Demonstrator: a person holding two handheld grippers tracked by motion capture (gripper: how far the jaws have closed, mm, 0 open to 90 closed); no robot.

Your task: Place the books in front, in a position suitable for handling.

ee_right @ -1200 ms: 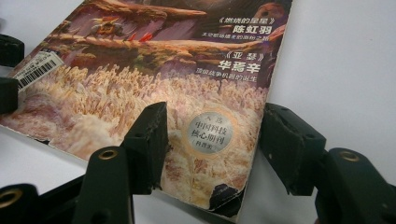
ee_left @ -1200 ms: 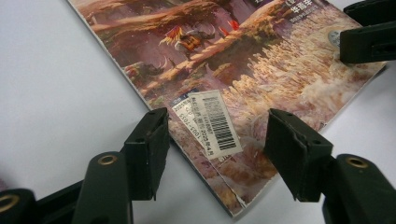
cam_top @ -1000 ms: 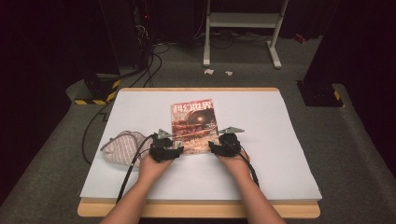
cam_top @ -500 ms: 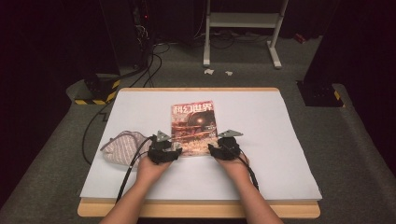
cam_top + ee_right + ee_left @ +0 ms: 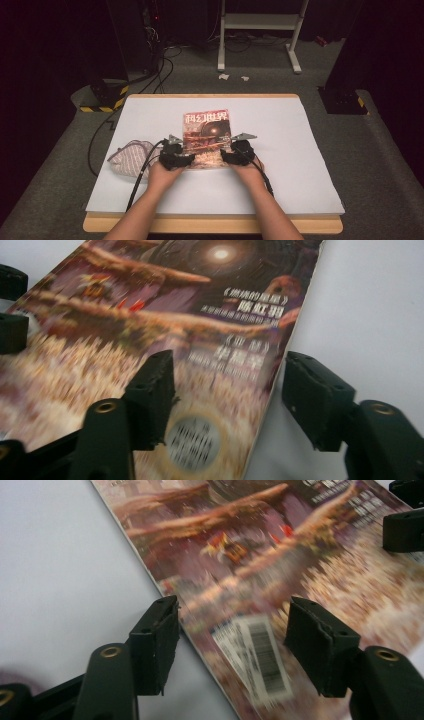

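**Both grippers at the magazine's near corners**

I see a white sheet over a wooden table, grey carpet around it, and a dark room with a white stand behind. The magazine lies flat between my grippers, long axis running away from me, title at the far end. My left gripper straddles its near-left edge, my right gripper its near-right edge; both jaws have just been opening and stand wide, gripping nothing. A patterned pouch lies just left of my left gripper.

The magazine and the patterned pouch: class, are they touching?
Apart. The high view shows white table cover between the magazine and the patterned pouch.
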